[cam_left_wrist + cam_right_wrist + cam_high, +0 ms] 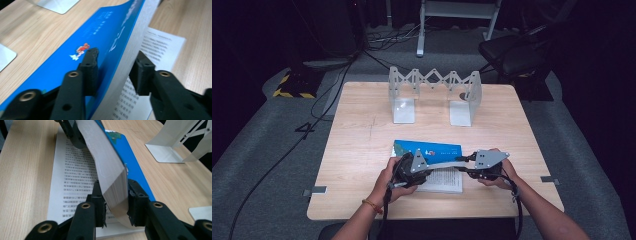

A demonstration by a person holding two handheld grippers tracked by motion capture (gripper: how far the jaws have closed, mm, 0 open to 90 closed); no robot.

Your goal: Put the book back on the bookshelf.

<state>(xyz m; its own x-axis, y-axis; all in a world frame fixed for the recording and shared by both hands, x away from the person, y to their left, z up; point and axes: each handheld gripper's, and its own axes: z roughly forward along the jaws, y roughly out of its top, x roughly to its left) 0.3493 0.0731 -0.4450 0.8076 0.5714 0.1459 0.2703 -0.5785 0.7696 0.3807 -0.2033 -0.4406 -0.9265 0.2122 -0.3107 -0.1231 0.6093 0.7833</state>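
A thick wad of pages of the blue-covered book (113,182) is being clamped by the right gripper (115,200). At nine o'clock from it, the left gripper (116,67) is being set astride the same wad; full contact cannot be told. The book is being held open on the wooden table (357,145), at six o'clock from the metal book stand (434,95).

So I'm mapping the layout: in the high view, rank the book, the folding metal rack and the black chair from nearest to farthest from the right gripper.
1. Book: right at the right gripper, in its jaws.
2. Folding metal rack: mid-table, beyond the book.
3. Black chair: off the table, far right.
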